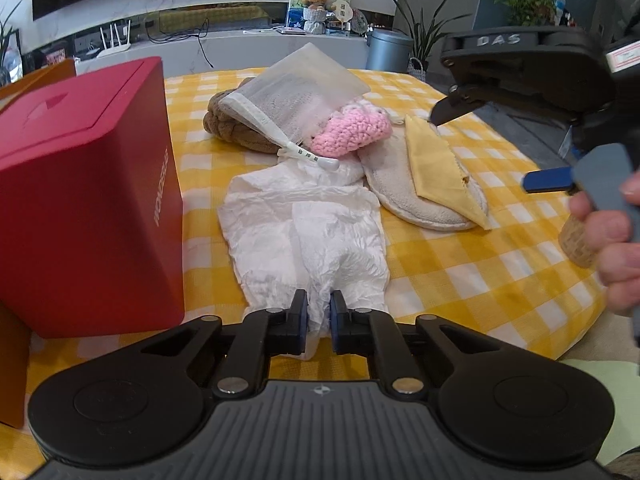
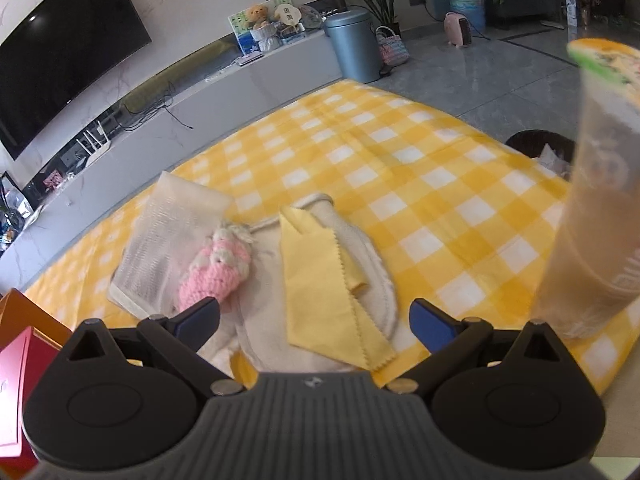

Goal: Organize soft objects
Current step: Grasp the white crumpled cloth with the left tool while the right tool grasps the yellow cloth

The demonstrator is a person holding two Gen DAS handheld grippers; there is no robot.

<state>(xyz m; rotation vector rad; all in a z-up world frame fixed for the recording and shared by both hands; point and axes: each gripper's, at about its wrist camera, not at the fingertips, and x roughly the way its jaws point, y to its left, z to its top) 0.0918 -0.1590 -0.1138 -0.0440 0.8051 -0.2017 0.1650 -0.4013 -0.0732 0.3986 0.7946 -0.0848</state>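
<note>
My left gripper (image 1: 319, 322) is shut on the near edge of a crumpled white tissue (image 1: 304, 232) lying on the yellow checked cloth (image 1: 460, 280). Behind it lie a mesh bag (image 1: 292, 96) over a brown plush piece (image 1: 224, 124), a pink crochet toy (image 1: 352, 130), and a yellow cloth (image 1: 436, 164) on a cream pad (image 1: 404, 196). My right gripper (image 2: 316, 320) is open, hovering above the yellow cloth (image 2: 320, 276) and cream pad (image 2: 372, 264); the pink toy (image 2: 216, 268) and mesh bag (image 2: 160, 236) lie to its left. It shows at the right in the left wrist view (image 1: 496, 152).
A red box (image 1: 84, 200) stands at the left on the cloth, its corner showing in the right wrist view (image 2: 12, 364). A tall translucent cup (image 2: 592, 208) stands at the right. A TV bench and grey bin (image 2: 356, 44) are beyond the table.
</note>
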